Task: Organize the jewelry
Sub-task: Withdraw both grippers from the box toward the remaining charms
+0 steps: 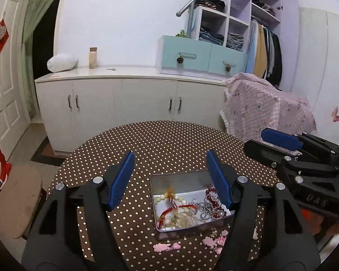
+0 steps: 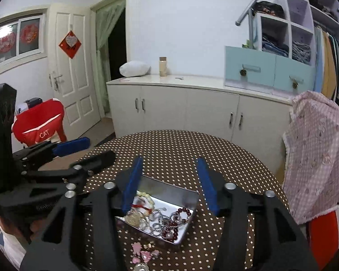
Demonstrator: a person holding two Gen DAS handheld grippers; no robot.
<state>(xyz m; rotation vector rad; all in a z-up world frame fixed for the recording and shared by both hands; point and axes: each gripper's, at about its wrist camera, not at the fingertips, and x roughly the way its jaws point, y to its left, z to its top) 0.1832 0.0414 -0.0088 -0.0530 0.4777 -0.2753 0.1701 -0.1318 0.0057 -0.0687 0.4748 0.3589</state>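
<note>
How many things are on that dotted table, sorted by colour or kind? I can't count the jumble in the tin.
Silver rectangular metal tin: 1
Dark red bead bracelet in the tin: 1
Cream bead bracelet in the tin: 1
Tangle of silver chains in the tin: 1, strands uncountable
Pink hair clips loose beside the tin: about 4
Total: about 8

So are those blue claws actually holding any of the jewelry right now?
No. Both the left gripper and right gripper are open and empty above the metal tin; the jewelry lies inside it.
</note>
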